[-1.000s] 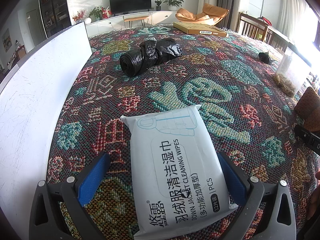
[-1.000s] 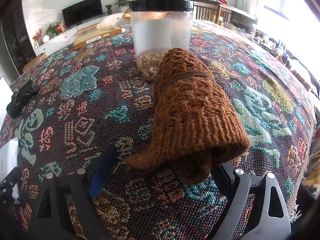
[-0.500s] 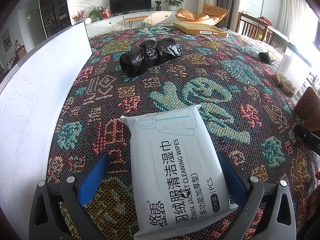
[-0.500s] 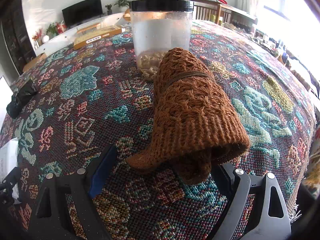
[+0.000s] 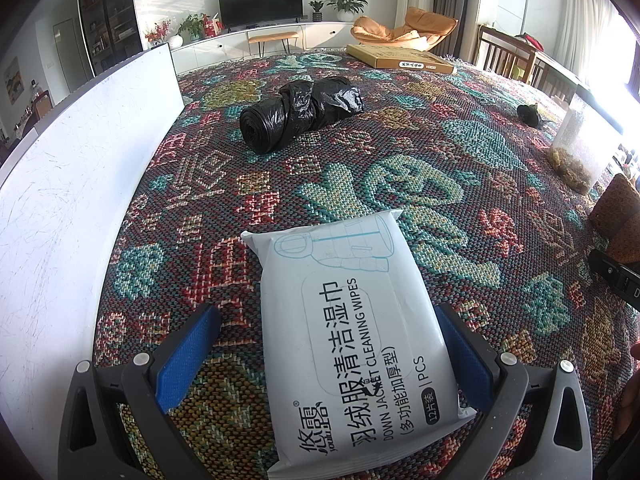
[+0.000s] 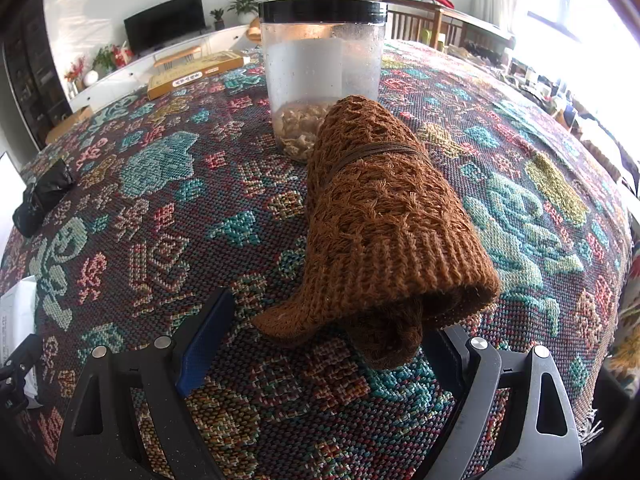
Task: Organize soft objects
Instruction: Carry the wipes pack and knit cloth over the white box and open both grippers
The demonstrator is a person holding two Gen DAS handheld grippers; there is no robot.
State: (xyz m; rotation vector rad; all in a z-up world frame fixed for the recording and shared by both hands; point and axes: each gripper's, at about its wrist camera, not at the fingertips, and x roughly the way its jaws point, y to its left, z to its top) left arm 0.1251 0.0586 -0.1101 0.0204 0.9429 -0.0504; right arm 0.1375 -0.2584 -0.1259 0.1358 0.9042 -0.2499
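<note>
Since both grippers sit wide open, the left gripper (image 5: 328, 344) straddling the wipes pack (image 5: 356, 340) and the right gripper (image 6: 332, 340) straddling the brown knit hat (image 6: 384, 232) on the woven tablecloth (image 5: 460, 168), looks like they're lined up to grab both at once.

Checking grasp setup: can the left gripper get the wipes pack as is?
Probably yes. The left gripper is open with the wipes pack lying flat between its fingers, nothing on top or in the way.

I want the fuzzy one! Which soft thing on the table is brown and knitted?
The brown knitted scarf, rolled up before the jar. The wipes pack is white; the bag roll is black.
</note>
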